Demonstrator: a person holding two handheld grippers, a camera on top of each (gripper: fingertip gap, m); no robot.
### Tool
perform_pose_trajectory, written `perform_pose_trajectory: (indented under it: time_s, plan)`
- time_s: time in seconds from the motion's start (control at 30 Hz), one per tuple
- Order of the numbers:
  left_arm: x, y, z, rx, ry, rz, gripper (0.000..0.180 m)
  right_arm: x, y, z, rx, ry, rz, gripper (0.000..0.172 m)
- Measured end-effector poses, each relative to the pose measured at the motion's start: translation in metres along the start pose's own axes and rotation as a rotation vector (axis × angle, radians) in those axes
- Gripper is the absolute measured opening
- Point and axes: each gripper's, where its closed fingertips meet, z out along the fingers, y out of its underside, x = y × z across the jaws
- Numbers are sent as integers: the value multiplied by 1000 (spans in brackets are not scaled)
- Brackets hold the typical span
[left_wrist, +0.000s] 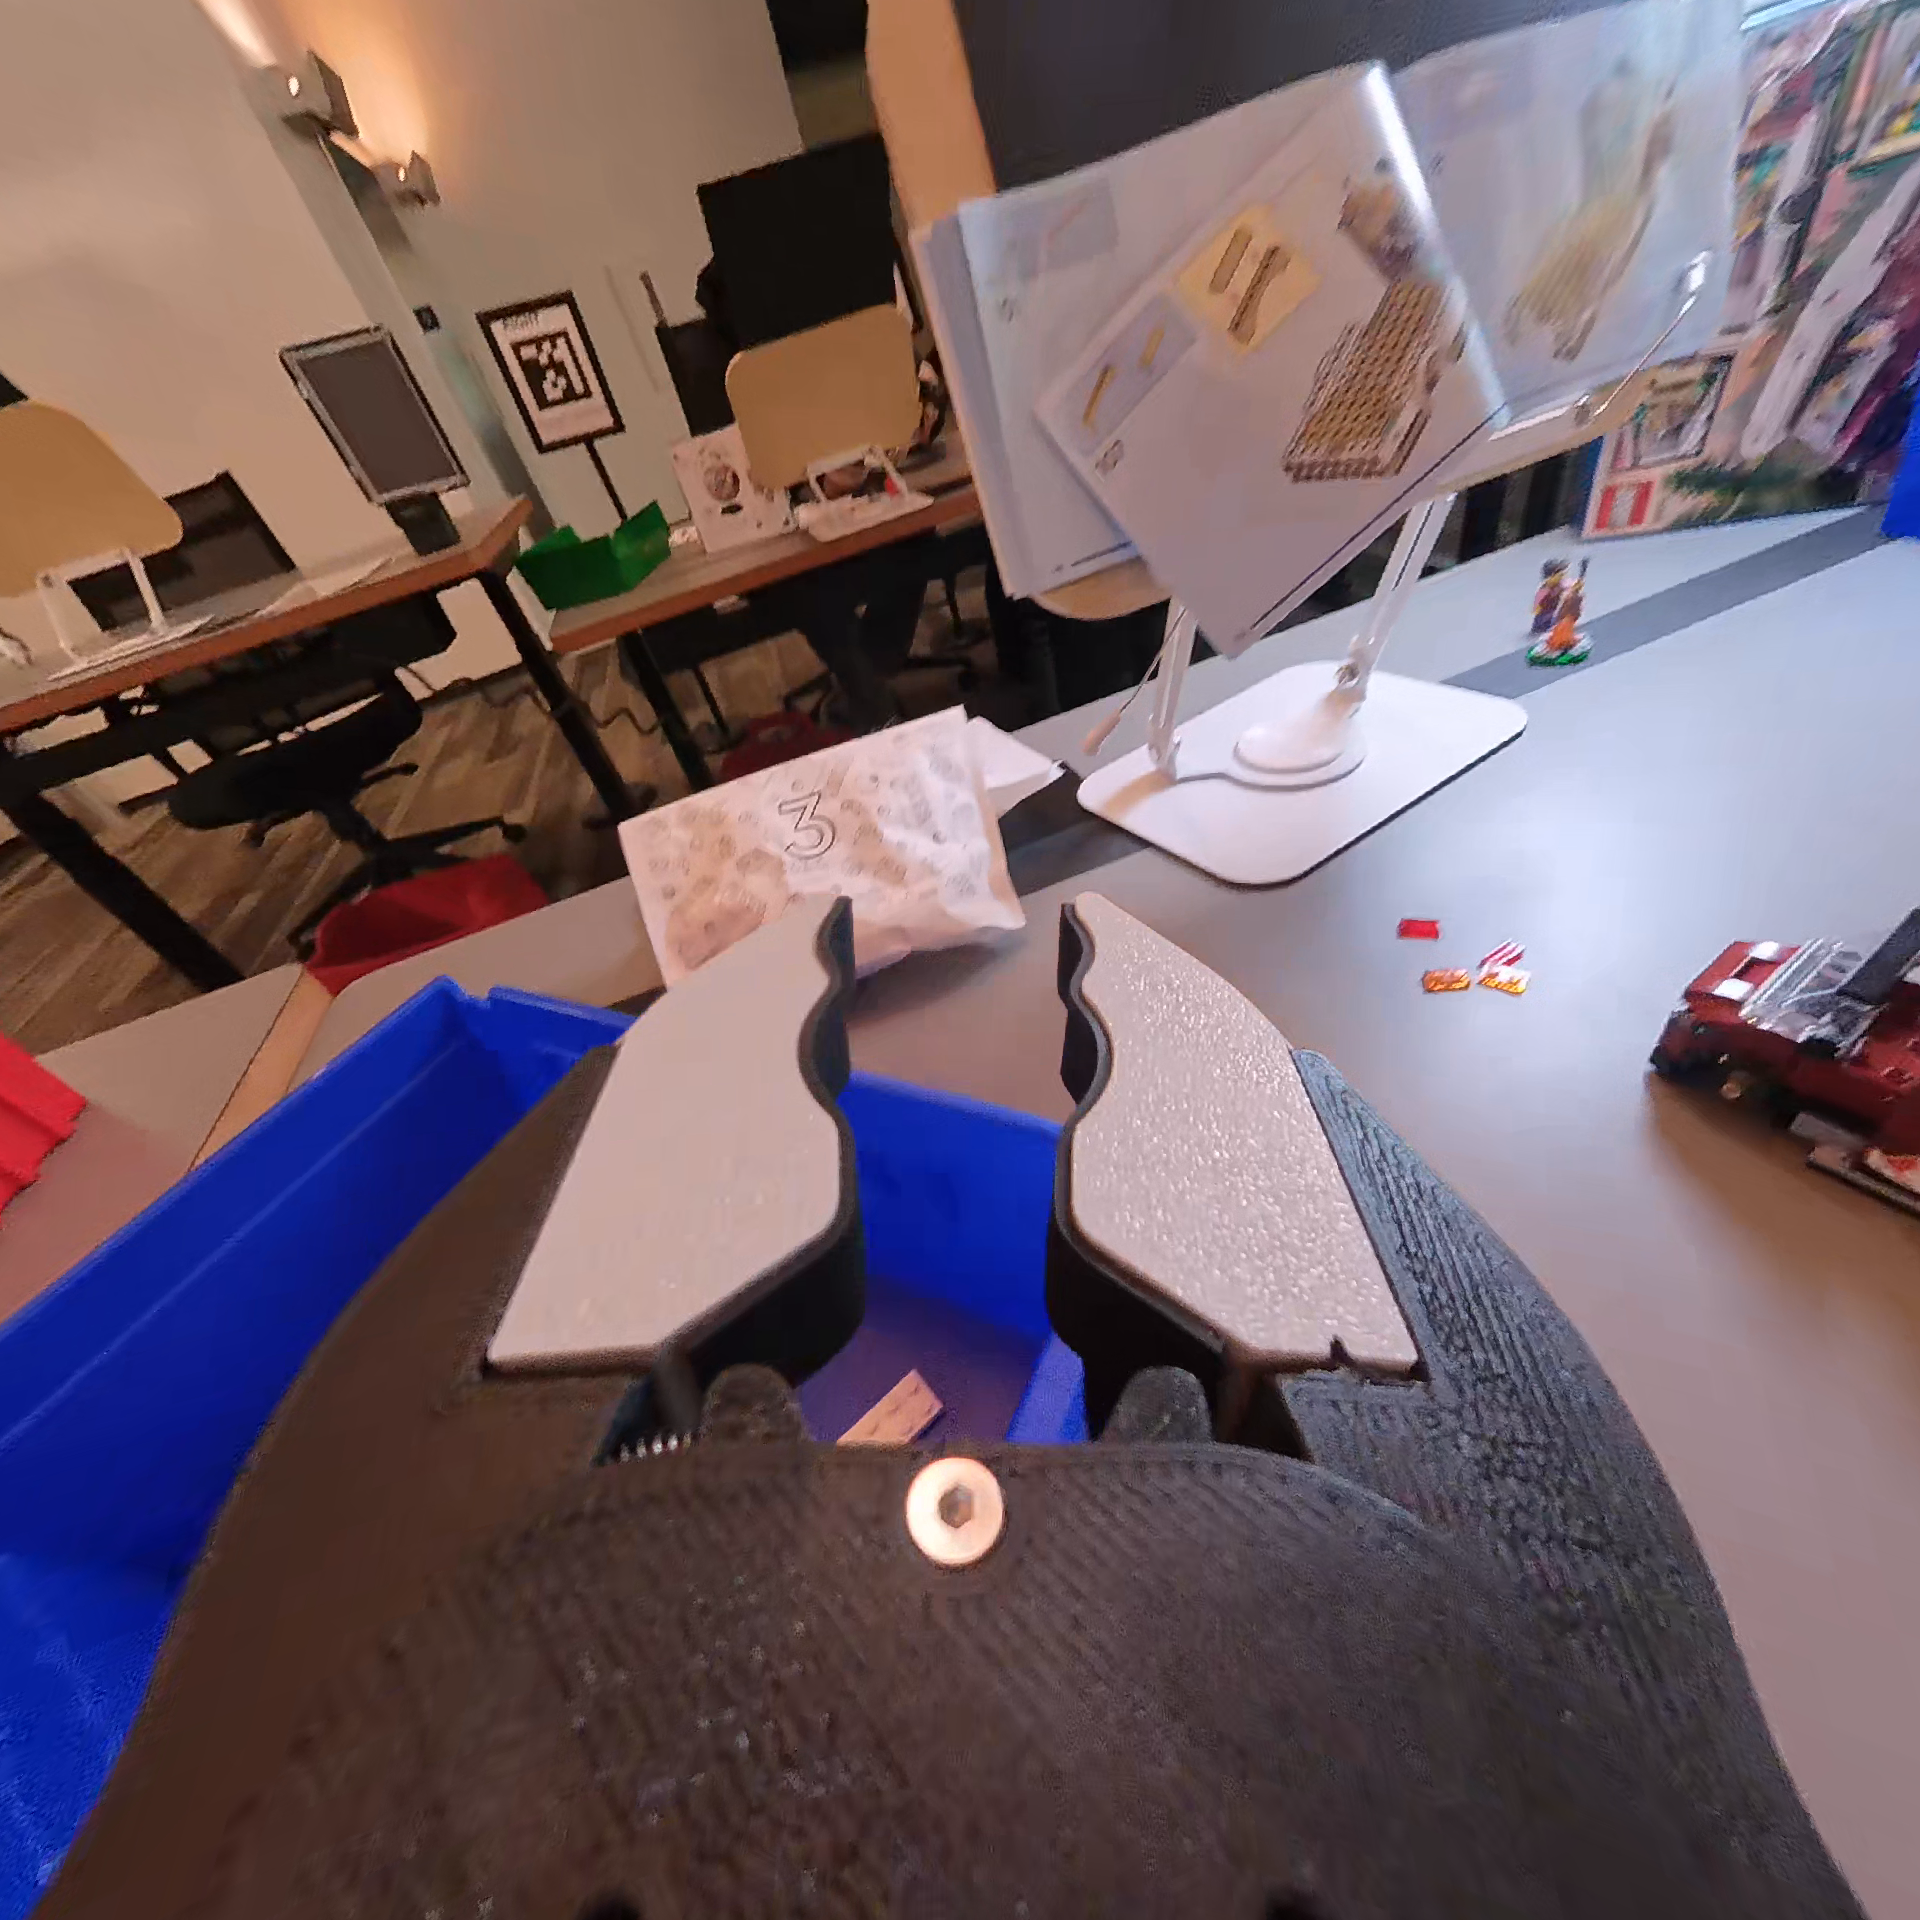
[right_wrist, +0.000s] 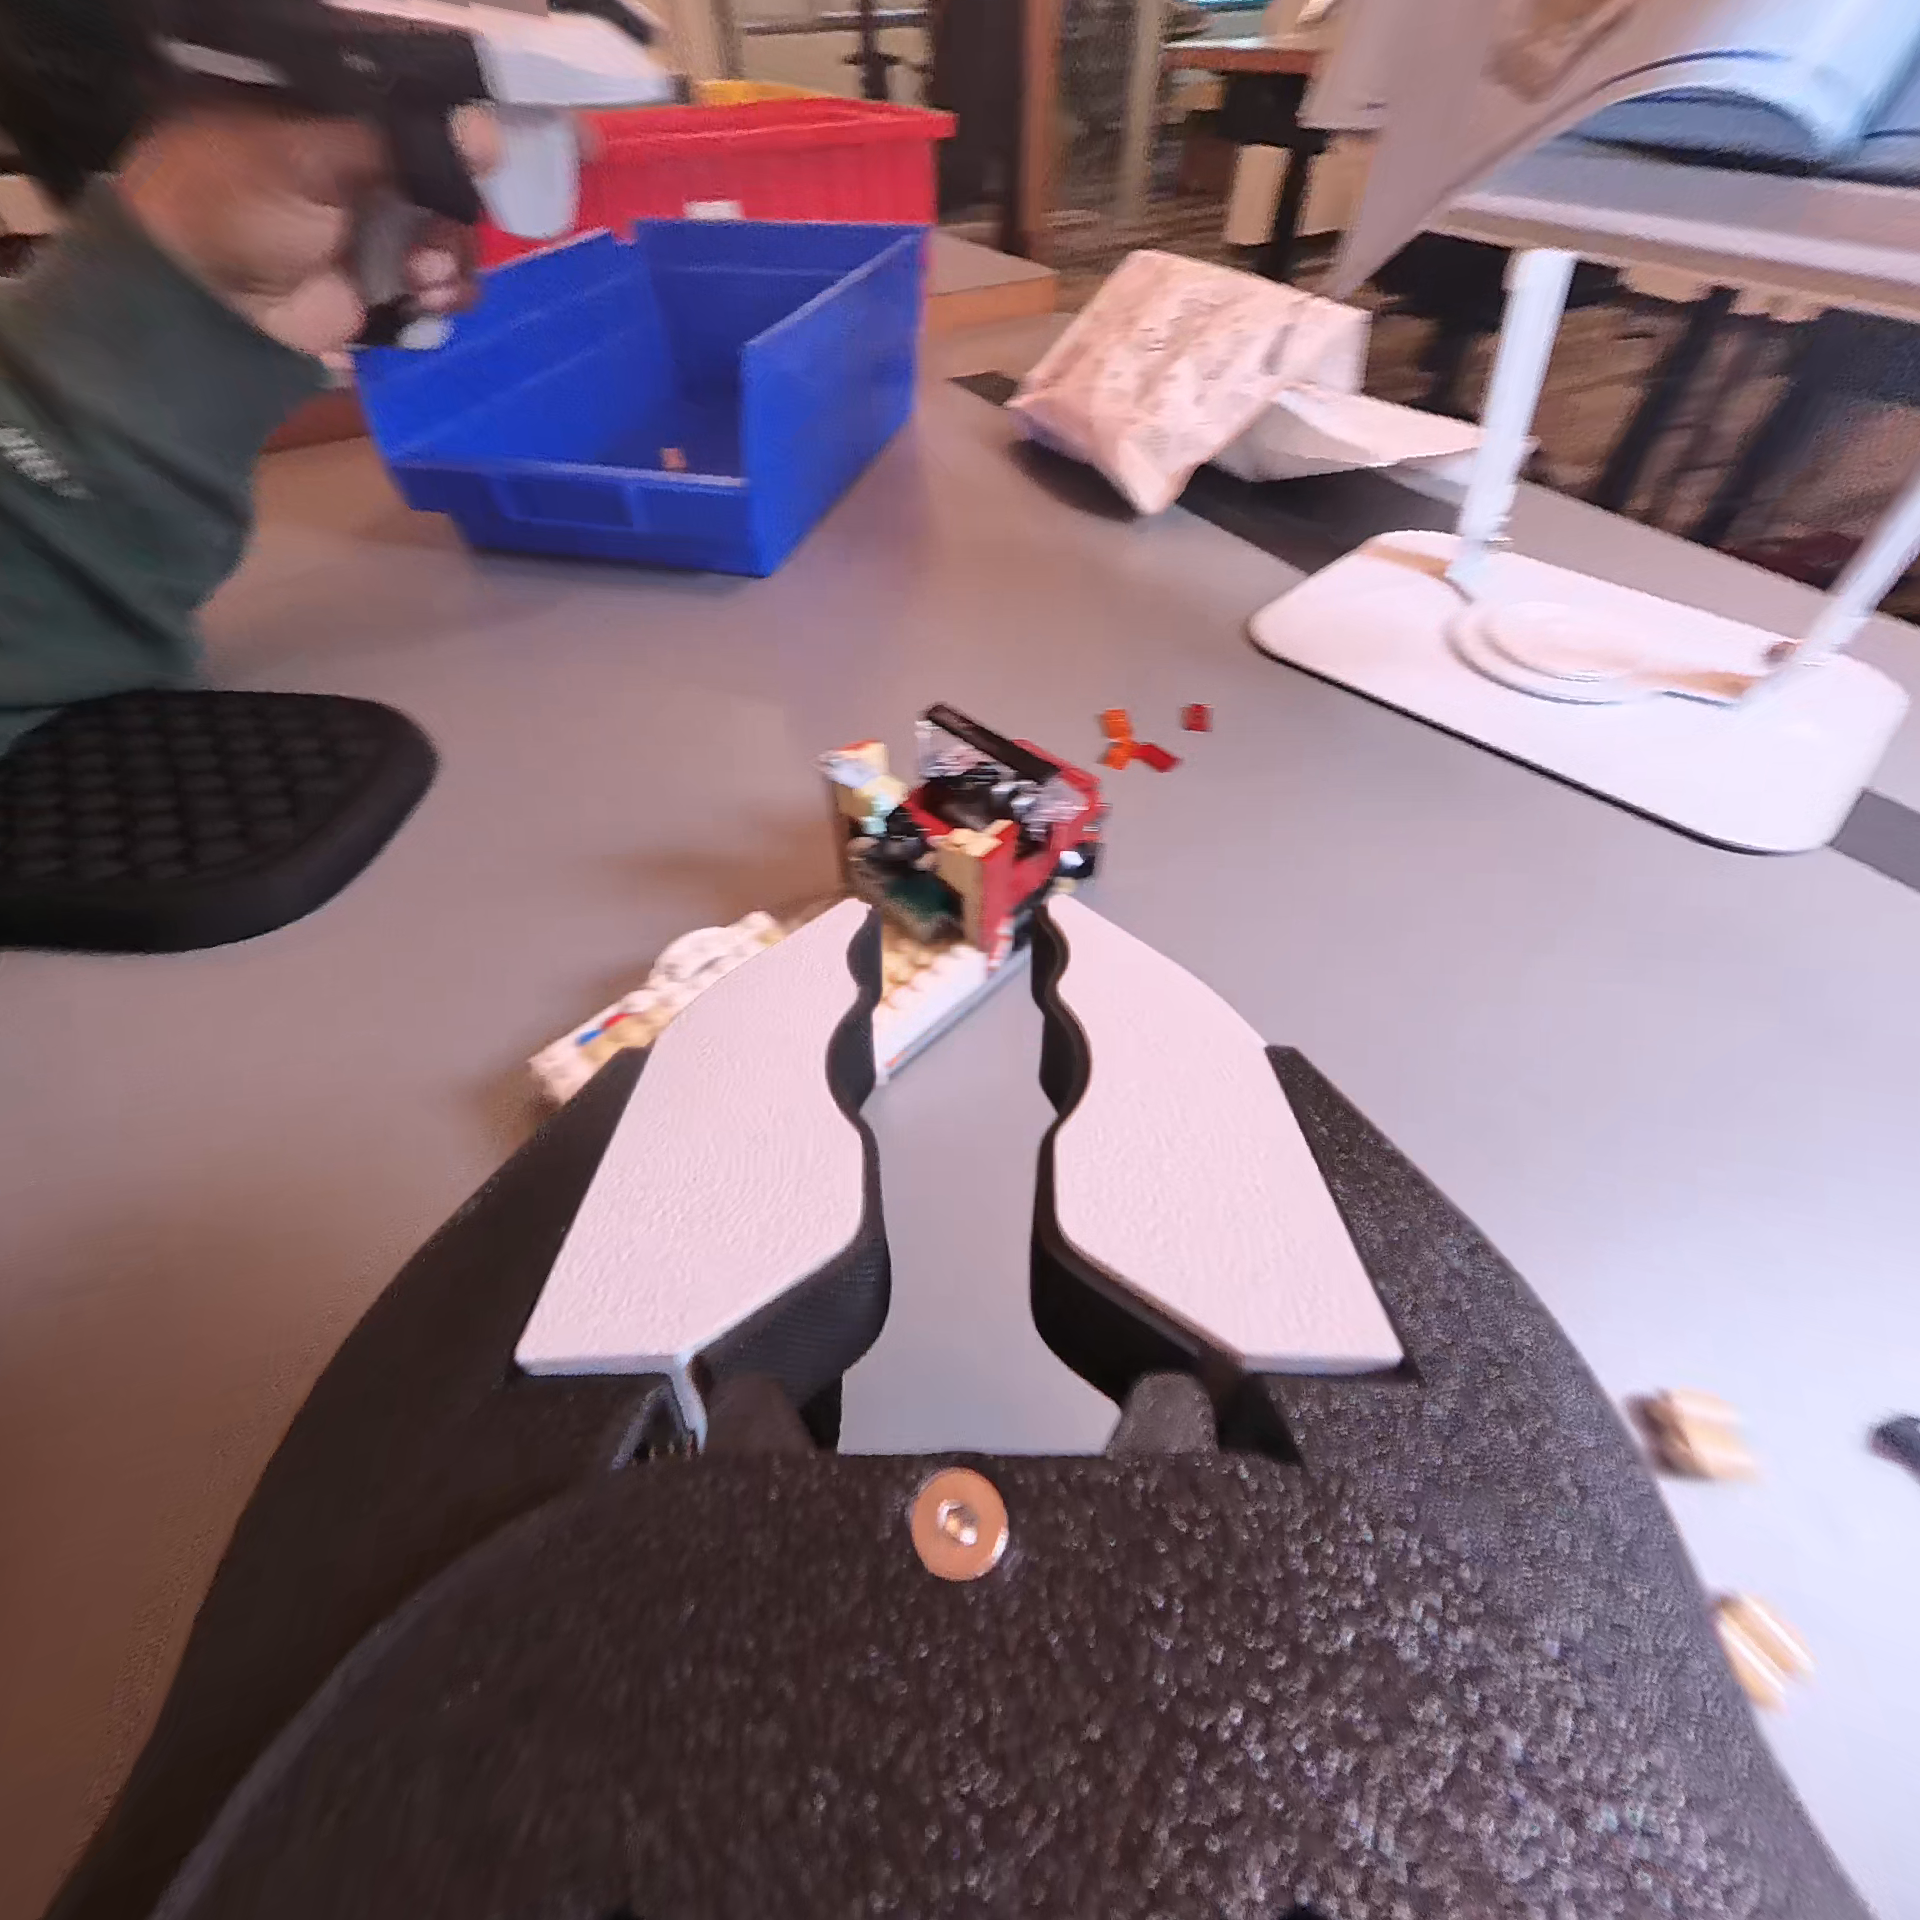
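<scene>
My left gripper (left_wrist: 956, 935) is open, with nothing between its pads. It hovers over a blue bin (left_wrist: 260, 1195) with a small tan piece (left_wrist: 894, 1408) on its floor. In the right wrist view a hand holds that gripper (right_wrist: 447, 208) above the bin's (right_wrist: 644, 395) back corner. My right gripper (right_wrist: 953, 925) is shut on the near end of a red, tan and black brick model (right_wrist: 966, 831). The model stands on a white and tan plate (right_wrist: 935, 1018) on the grey table (right_wrist: 623, 727). The model also shows in the left wrist view (left_wrist: 1787, 1039) at the right edge.
A white numbered bag (left_wrist: 821, 842) lies beyond the bin. A white book stand (left_wrist: 1299, 769) holds an open booklet (left_wrist: 1278, 353). Small red and orange pieces (left_wrist: 1475, 966) lie on the table. A red bin (right_wrist: 758, 166) is behind the blue one. Tan pieces (right_wrist: 1694, 1434) lie at the right. About 35 cm separates my left fingertips from my right.
</scene>
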Motion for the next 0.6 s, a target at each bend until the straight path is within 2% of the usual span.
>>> perform_pose_trajectory:
  time_s: [0.1,0.27,0.47,0.6]
  plan:
    - [13,-12,1,64,19,-6,32,28,-1,-6,11,158,23,30]
    - [32,-20,9,105,39,-2,30,55,1,-17,32,280,84,33]
    - [57,-31,28,127,130,-42,30,65,5,-18,23,325,95,33]
    - [80,-51,63,124,219,-33,29,64,8,-15,9,322,91,33]
